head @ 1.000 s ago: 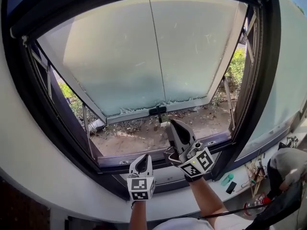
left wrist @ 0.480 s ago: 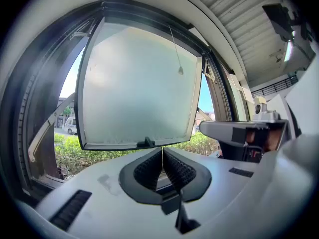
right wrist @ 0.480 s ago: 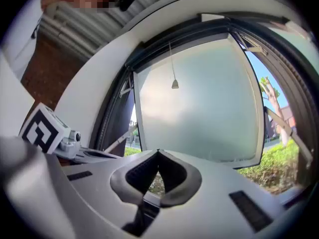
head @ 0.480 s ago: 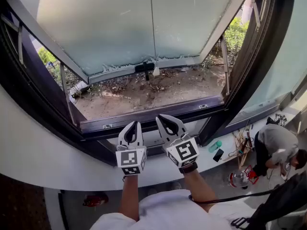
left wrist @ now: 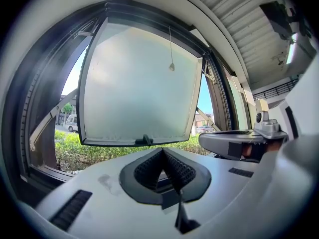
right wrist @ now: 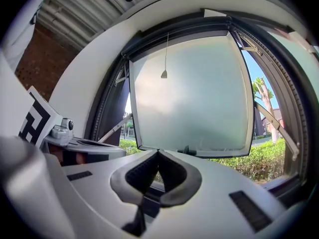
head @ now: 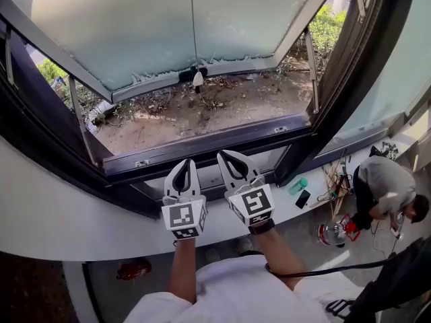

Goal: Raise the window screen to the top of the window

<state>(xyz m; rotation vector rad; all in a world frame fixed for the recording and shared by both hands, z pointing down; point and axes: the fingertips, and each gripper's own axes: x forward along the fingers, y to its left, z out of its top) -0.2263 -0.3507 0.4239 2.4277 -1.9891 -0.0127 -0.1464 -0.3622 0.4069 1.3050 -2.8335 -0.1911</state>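
Left gripper (head: 185, 164), 6 o'clock in head view: jaws pressed together, nothing between them, tips near the dark window sill (head: 202, 148). Right gripper (head: 226, 155) just beside it at its 3 o'clock, likewise closed and empty. Window screen (right wrist: 169, 31) gathered at the frame's top, 12 o'clock. Its pull cord (right wrist: 163, 74) dangles before the frosted sash (right wrist: 194, 98), which is swung outward. Person (head: 387, 188) crouches at 4 o'clock.

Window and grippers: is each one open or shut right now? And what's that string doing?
Window pane: swung open outward, bottom edge pushed out.
Pull cord: hanging loose, nothing holding it.
Left gripper: shut, empty.
Right gripper: shut, empty.
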